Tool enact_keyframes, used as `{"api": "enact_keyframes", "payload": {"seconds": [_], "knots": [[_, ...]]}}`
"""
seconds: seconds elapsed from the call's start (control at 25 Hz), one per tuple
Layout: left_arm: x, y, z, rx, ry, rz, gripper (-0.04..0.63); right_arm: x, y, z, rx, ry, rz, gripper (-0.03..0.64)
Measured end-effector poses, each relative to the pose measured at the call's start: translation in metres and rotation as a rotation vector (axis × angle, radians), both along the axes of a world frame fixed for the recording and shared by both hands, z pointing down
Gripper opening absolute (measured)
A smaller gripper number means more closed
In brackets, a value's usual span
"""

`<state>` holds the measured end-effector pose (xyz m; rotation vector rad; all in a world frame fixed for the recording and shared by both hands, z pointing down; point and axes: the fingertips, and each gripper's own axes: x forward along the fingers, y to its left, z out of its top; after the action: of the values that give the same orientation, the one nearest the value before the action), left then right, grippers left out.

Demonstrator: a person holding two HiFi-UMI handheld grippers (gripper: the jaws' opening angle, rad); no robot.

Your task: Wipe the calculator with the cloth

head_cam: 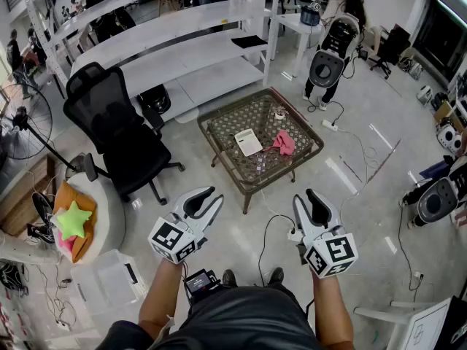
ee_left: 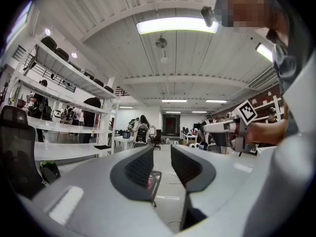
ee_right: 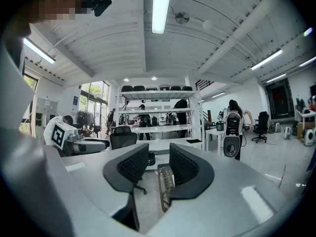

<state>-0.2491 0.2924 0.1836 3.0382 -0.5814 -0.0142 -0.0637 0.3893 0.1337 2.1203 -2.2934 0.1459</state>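
Left gripper [head_cam: 214, 197] and right gripper [head_cam: 305, 197]: jaws apart, both empty.
A careless grab at the crumpled pink cloth [head_cam: 284, 143] could shove the flat white calculator [head_cam: 248, 141] beside it.

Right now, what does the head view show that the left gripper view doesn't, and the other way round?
Head view only: the calculator beside the cloth on the table, and the fan. Left gripper view only: the ceiling lamp and the left claw's ribbed pads, apart with nothing held. Both: the right claw, the chair and the shelves.
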Motion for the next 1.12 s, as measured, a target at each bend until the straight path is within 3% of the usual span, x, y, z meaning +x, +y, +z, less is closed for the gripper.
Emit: {"api": "enact_keyframes", "payload": {"seconds": [1.12], "knots": [[-0.015, -0.019, 0.004, 0.006, 0.026, 0.037, 0.064, -0.017, -0.013, -0.002, -0.013, 0.011, 0.041, 0.132]]}}
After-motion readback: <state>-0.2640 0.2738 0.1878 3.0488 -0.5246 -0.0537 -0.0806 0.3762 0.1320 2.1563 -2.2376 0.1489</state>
